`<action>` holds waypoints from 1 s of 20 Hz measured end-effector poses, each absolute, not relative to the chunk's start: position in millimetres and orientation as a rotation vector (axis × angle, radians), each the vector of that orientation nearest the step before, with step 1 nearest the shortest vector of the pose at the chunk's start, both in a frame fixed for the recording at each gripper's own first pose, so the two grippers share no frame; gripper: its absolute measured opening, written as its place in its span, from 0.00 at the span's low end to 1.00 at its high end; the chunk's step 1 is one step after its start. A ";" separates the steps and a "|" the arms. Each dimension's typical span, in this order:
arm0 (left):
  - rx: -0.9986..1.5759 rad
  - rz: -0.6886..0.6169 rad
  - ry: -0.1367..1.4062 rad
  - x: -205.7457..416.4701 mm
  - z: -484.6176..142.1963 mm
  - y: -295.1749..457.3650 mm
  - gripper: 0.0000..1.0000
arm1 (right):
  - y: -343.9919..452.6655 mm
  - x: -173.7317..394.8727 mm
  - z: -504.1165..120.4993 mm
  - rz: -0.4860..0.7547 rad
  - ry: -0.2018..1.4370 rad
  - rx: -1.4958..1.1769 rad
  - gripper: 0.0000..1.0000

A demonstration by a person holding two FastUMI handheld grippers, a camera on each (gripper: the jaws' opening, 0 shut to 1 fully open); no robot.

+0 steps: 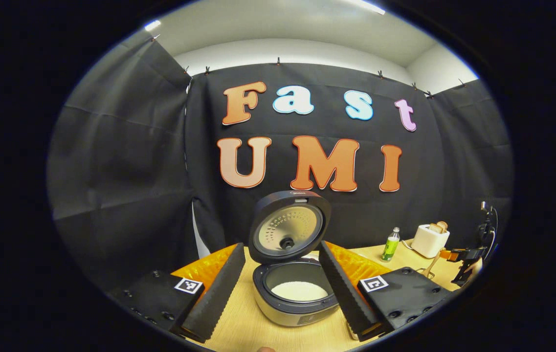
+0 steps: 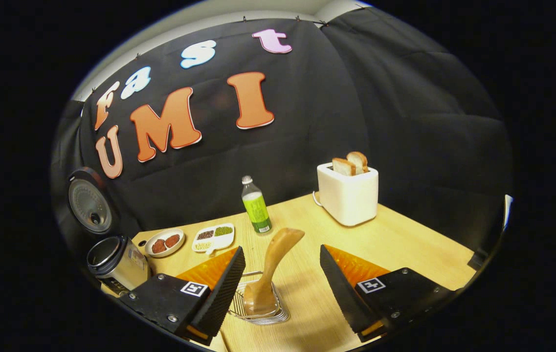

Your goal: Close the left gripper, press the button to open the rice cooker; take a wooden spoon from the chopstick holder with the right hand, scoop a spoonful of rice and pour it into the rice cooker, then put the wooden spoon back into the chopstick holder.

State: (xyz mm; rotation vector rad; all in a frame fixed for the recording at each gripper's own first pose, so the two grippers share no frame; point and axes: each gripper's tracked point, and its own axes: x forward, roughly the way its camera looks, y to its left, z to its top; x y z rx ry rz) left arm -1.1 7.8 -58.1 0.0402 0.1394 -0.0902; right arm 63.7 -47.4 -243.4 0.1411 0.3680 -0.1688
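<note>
Right gripper view: wide-open right gripper (image 2: 280,281) above the tan wooden spoon (image 2: 274,266) in its wire chopstick holder (image 2: 283,313), seemingly just returned; left gripper (image 1: 278,288) also open.

Counter (image 2: 405,244): pale wood grain. Rice cooker (image 1: 293,298): silver body, black rim and lid, white rice inside. Wooden spoon (image 2: 278,256): light tan. Bottle (image 2: 256,205): green label, white cap. Toaster (image 2: 348,195): cream-white, holding golden-brown bread. Right gripper (image 2: 282,274): black ribbed fingers, orange backing, black-and-white square markers.
</note>
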 end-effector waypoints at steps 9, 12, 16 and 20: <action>0.043 -0.074 0.130 7.6 -71.0 15.7 1.00 | -37.2 77.9 -263.2 -0.168 0.405 0.220 0.58; 0.030 -0.082 0.123 16.7 -77.5 15.3 0.97 | -31.0 80.5 -261.8 -0.160 0.399 0.257 0.28; 0.048 -0.085 0.113 39.9 -91.6 16.5 1.00 | -22.3 84.9 -256.8 -0.141 0.380 0.287 0.16; 0.001 -0.095 0.100 60.0 -103.0 9.3 1.00 | -21.5 91.9 -253.7 -0.178 0.377 0.323 0.04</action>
